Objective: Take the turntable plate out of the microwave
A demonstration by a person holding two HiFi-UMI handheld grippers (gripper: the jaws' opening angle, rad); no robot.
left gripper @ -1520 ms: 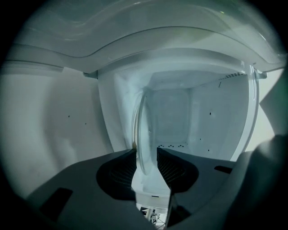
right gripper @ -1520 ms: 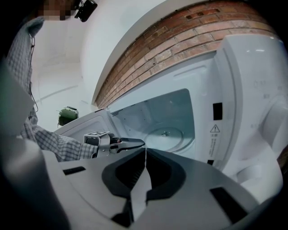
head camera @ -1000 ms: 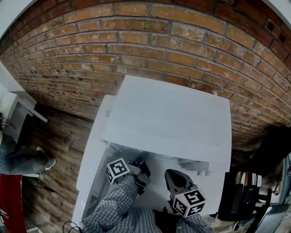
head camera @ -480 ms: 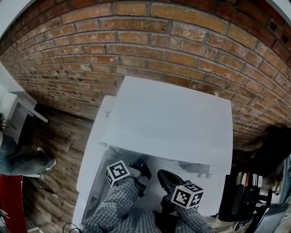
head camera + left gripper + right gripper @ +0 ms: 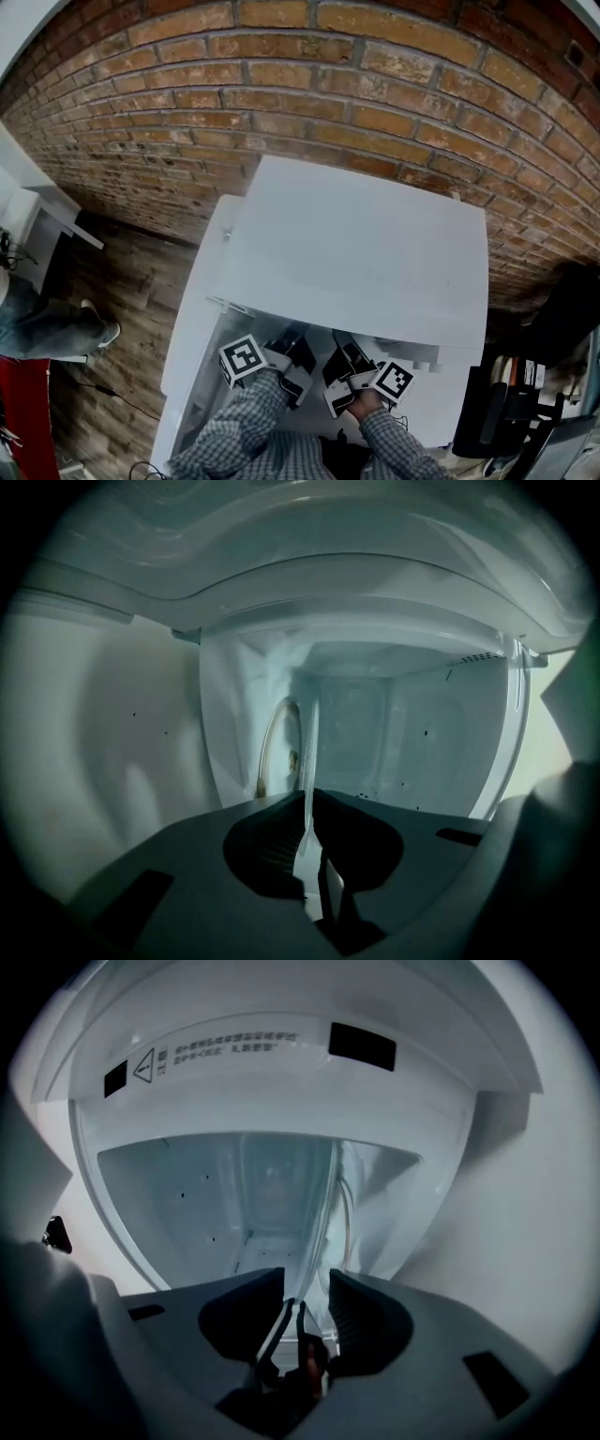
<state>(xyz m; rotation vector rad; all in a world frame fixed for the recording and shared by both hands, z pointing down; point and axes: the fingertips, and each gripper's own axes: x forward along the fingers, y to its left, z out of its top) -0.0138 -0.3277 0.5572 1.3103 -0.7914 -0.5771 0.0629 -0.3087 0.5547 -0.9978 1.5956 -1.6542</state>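
Left gripper [image 5: 293,343] clamped on plate [image 5: 308,752] — right gripper's [image 5: 348,356] jaws just opened

The head view looks steeply down on the white boxy microwave [image 5: 356,253]; both gripper views, close up, share its pale cavity [image 5: 375,733].

The microwave [image 5: 356,253] is a white box on a white desk [image 5: 187,347], its back to a brick wall. Its cavity stands open at the front, with pale inner walls flecked by small dark specks.

The turntable plate [image 5: 307,752] is clear glass with a raised ring on one face. In both gripper views it shows edge-on as a thin line running into the cavity. The left gripper [image 5: 309,803] pinches its near rim. The right gripper [image 5: 307,1279] has just spread its jaws, and the rim lies between them.
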